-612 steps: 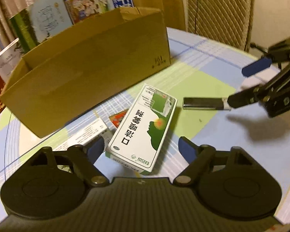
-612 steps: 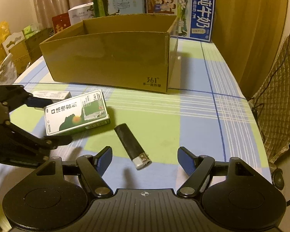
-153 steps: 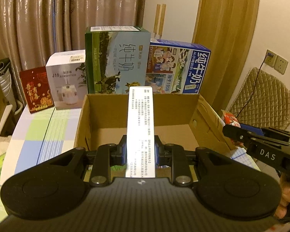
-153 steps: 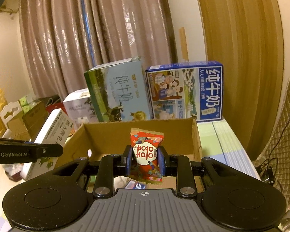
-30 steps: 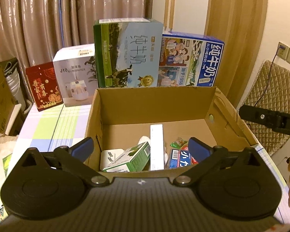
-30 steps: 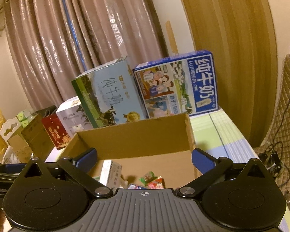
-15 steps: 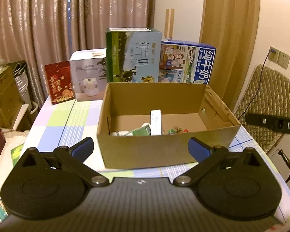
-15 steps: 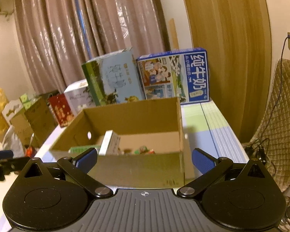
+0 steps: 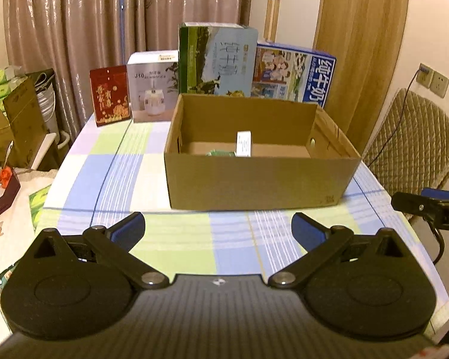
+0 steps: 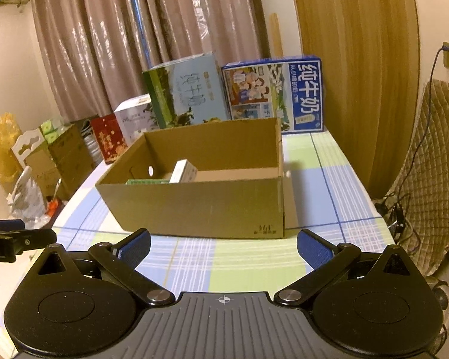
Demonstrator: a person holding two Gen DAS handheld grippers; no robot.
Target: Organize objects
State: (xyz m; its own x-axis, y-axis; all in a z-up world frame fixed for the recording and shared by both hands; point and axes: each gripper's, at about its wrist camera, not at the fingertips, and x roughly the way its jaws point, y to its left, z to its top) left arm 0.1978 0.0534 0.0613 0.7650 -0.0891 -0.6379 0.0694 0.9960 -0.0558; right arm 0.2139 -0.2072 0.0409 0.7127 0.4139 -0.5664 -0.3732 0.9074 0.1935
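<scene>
An open brown cardboard box stands upright on the checked tablecloth, its flaps absent and a small printed mark near the lower right corner of its front wall. Inside, a white carton stands on end, poking above the front rim, with a green pack lying low just beside it on its left.

Box top open; cartons behind
</scene>
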